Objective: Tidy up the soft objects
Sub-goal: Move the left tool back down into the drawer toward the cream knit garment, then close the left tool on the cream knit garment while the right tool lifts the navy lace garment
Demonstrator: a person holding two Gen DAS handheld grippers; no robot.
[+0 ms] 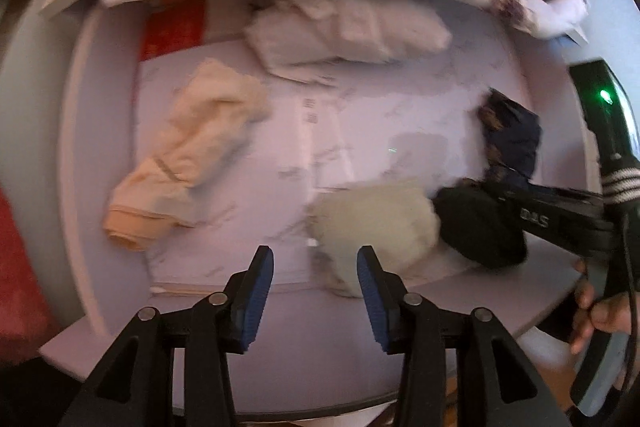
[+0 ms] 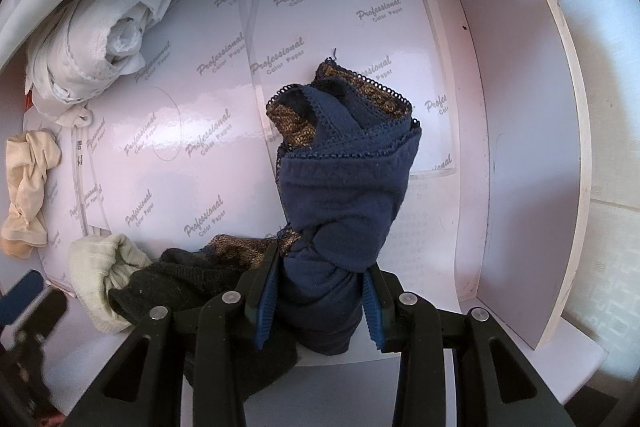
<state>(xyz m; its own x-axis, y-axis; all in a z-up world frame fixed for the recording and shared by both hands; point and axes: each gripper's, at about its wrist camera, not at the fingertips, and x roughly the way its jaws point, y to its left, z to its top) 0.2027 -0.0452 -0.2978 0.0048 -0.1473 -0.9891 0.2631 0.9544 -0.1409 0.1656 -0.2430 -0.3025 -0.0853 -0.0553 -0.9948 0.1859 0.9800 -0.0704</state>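
The left hand-held gripper (image 1: 316,267) points straight down with its pads apart and nothing between them; the cream rolled cloth (image 1: 376,223) lies just ahead of it, slightly toward its right finger, near the front edge of the white shelf (image 1: 400,99); its long axis looks to run across the jaws, though blur leaves that unsure; the right hand-held gripper (image 2: 320,291), also pointing down, is clamped on the navy lace-trimmed garment (image 2: 344,187), whose length runs away from the fingers; the left seems nearer the cream cloth.
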